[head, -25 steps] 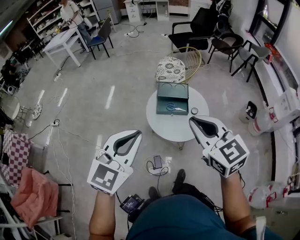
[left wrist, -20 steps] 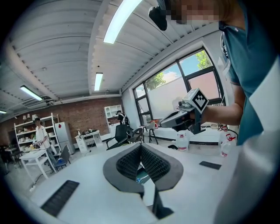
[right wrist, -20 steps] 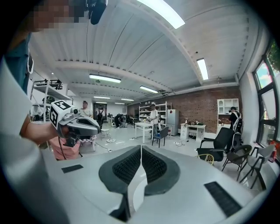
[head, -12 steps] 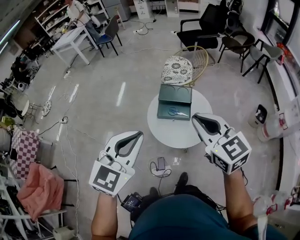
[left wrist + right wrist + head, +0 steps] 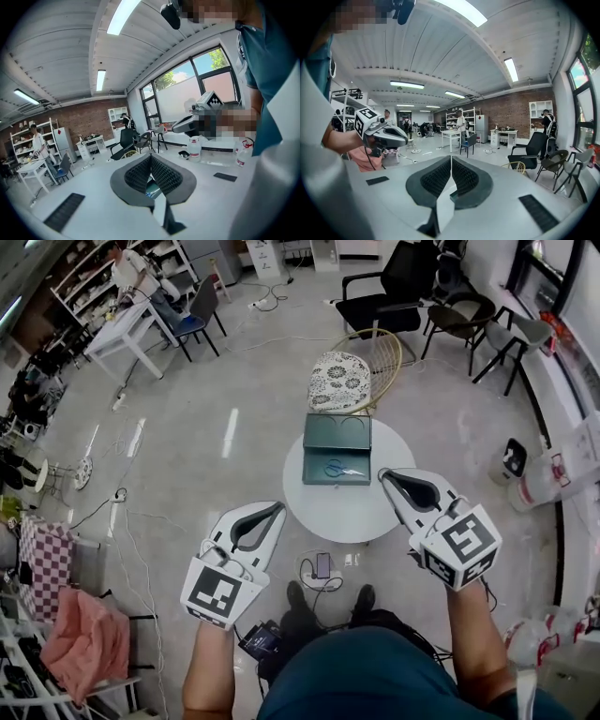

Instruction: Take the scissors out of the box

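Note:
A dark green box [image 5: 336,448] lies open on a round white table [image 5: 347,507], its lid tipped back. The scissors [image 5: 343,468], with blue handles, lie inside it near the front wall. My left gripper [image 5: 272,509] hangs left of the table and short of it, shut and empty; its own view shows the jaws [image 5: 150,157] meeting. My right gripper [image 5: 386,476] is over the table's right edge, just right of the box, shut with nothing held [image 5: 451,158]. Neither touches the box.
A wicker chair with a patterned cushion [image 5: 352,376] stands behind the table. Black chairs [image 5: 389,287] are farther back. Cables and a phone [image 5: 322,565] lie on the floor by my feet. Water jugs [image 5: 534,486] stand at the right, a pink cloth [image 5: 80,634] at the left.
Both grippers have been carried forward toward the round table, so the box now sits closer to their tips. The jaws stayed shut and the scissors have not moved.

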A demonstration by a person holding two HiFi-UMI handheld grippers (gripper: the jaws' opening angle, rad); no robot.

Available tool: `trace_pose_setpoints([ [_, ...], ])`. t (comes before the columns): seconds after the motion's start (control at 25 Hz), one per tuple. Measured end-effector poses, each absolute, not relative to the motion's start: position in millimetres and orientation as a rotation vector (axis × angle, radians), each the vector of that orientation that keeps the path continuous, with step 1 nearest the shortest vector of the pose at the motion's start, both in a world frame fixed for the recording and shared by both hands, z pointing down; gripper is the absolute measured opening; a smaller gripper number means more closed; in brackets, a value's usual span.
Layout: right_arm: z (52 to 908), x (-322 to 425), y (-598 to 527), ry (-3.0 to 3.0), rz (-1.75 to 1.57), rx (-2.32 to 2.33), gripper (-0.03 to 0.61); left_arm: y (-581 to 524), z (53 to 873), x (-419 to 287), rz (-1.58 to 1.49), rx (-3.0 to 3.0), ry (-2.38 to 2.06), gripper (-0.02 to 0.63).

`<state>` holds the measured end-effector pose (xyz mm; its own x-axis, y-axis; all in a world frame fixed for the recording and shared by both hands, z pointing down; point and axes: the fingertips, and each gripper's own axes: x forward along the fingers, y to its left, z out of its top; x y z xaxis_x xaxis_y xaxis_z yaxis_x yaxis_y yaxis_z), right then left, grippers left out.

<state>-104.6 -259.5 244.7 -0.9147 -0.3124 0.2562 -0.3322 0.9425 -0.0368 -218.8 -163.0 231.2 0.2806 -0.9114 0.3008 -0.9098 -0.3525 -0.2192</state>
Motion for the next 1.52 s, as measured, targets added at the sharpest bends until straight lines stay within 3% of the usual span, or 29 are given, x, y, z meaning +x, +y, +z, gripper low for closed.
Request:
trace_pose_setpoints([
  [0.52,273.1,-85.7,-294.9,-2.735,0.195,0.807,0.038,-240.8,279.1,-254.1,-0.711,-2.646,1.519,0.018],
  [1.52,414.7,-38.7,-376.3,-2.524,0.393,0.969,0.038,-390.8,483.0,-265.1,-1.089,-2.784,1.247,0.02],
])
